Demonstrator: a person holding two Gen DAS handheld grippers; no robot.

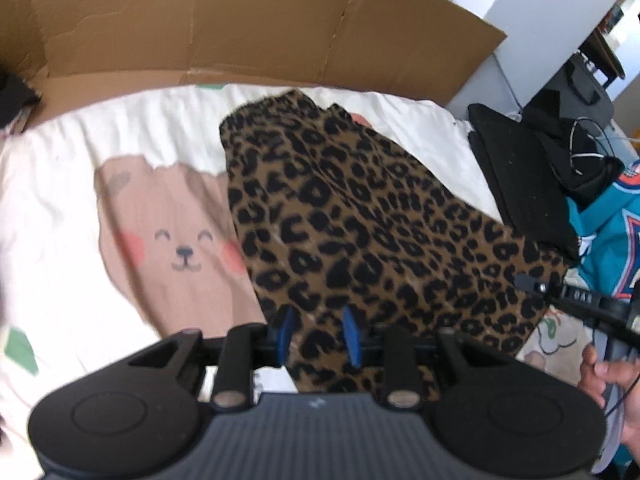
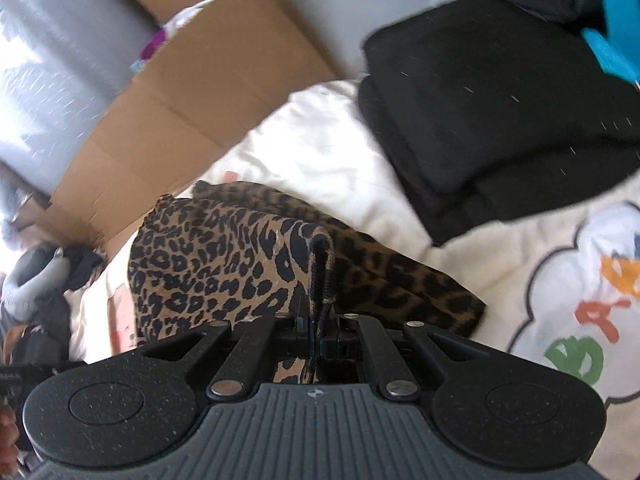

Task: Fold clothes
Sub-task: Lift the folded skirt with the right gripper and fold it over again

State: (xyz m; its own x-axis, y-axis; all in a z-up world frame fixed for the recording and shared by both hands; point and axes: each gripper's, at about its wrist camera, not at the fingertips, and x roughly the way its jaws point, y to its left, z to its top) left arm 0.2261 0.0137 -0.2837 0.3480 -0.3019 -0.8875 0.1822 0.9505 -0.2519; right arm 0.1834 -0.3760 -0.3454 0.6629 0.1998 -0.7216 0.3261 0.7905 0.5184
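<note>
While I work from the two wrist views, the brown-and-black leopard-print fleece garment [image 1: 360, 216] lies lengthwise on the bed, spread over the cream bedcover printed with a pink smiling bear [image 1: 176, 240]. It looks already doubled along its length, so I judge 1 fold is in place and the next is in hand.

My right gripper [image 2: 316, 320] has its jaws clenched on a pinched ridge of the leopard fabric; the cloth stands up in a narrow loop just ahead of the fingertips, which tells me the near edge is lifted off the bedcover so it can be carried over the rest. Holding only the edge keeps the lower layers flat.

My left gripper [image 1: 318, 334] hangs over the garment's near end with its blue pads [image 1: 352, 338] apart and leopard cloth lying between them. The pads do not seem to press on it, so I read this side as released, placed there either to pin or to take a second corner.

A folded black garment stack [image 2: 500, 112] sits just beside the leopard piece, probably finished work kept out of the way, with a teal jersey [image 1: 608, 236] beyond it. A flattened brown cardboard sheet [image 1: 240, 28] stands along the bed's far side.

The person's hand [image 1: 612, 384] shows at the right edge of the left view.
</note>
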